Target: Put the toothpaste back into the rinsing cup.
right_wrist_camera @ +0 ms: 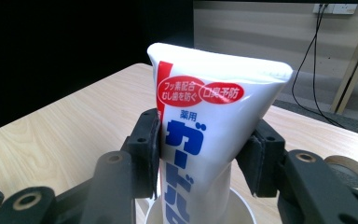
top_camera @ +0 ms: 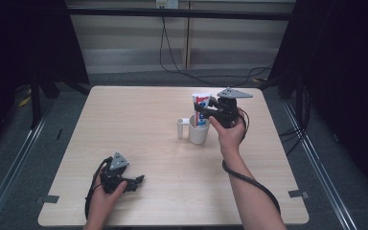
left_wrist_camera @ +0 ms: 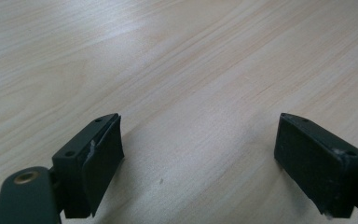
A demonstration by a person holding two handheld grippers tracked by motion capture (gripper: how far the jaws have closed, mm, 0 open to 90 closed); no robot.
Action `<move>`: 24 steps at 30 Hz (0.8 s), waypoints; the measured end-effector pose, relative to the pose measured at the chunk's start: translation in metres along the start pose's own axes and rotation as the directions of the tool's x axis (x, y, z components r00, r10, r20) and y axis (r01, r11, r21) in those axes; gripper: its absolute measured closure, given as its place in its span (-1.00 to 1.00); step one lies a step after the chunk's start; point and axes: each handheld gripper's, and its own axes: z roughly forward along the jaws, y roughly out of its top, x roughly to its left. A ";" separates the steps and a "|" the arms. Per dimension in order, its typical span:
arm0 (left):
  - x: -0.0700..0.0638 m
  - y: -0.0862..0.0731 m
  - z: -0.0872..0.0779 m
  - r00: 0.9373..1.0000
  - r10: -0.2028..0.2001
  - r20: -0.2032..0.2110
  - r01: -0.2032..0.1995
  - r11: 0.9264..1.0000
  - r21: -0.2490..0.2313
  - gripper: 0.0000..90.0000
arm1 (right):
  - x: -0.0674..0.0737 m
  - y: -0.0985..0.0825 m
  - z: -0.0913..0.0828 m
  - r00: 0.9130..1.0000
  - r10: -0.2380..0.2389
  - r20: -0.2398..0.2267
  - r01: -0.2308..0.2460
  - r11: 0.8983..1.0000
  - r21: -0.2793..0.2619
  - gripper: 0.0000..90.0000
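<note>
The right gripper [right_wrist_camera: 200, 154] pinches a toothpaste tube [right_wrist_camera: 205, 140] standing upright in the cup [top_camera: 199, 134]; well apart from the cup, the left gripper [left_wrist_camera: 198, 163] rests wide open on the counter [top_camera: 139, 120], holding nothing.

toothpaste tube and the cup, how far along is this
Done: the toothpaste tube stands with its lower end inside the white cup. In hand: the right gripper grips it with both fingers. Left: letting go. The left gripper rests open on the table.

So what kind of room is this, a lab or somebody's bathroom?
Most likely a lab or recording studio, not a bathroom: a bare wooden table ringed by black curtains, loose cables along the floor, and a toothpaste tube and cup as props.
</note>
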 end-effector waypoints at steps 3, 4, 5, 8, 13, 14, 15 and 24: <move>0.000 0.000 0.000 1.000 0.000 0.000 0.000 1.000 0.001 -0.67 | 0.000 -0.002 0.000 1.000 -0.001 0.000 0.001 1.000 0.000 0.19; 0.000 0.000 0.000 1.000 0.000 0.000 0.000 1.000 0.001 -0.67 | 0.000 -0.002 0.000 1.000 0.001 0.001 -0.001 1.000 0.002 0.19; 0.000 0.000 0.000 1.000 0.000 0.000 0.000 1.000 0.000 -0.67 | 0.000 -0.003 0.000 1.000 0.000 0.001 0.000 1.000 0.002 0.19; 0.000 0.000 0.000 1.000 0.000 0.000 0.000 1.000 0.000 -0.67 | 0.000 -0.006 0.001 1.000 0.003 0.001 -0.003 1.000 0.007 0.19; 0.000 0.000 0.000 1.000 -0.001 0.000 0.001 1.000 0.001 -0.67 | 0.001 -0.011 0.002 1.000 0.004 0.002 -0.005 1.000 0.015 0.19; 0.000 0.000 0.000 1.000 0.000 0.000 0.000 1.000 0.000 -0.67 | 0.001 -0.012 0.002 1.000 0.006 0.000 -0.006 1.000 0.016 0.19; 0.000 0.000 0.000 1.000 0.000 0.000 0.000 1.000 0.000 -0.67 | 0.001 -0.013 0.003 1.000 0.006 0.003 -0.006 1.000 0.018 0.19; 0.000 0.000 0.000 1.000 -0.001 0.001 0.001 1.000 0.000 -0.67 | 0.000 -0.019 0.003 1.000 0.012 0.008 -0.012 1.000 0.025 0.18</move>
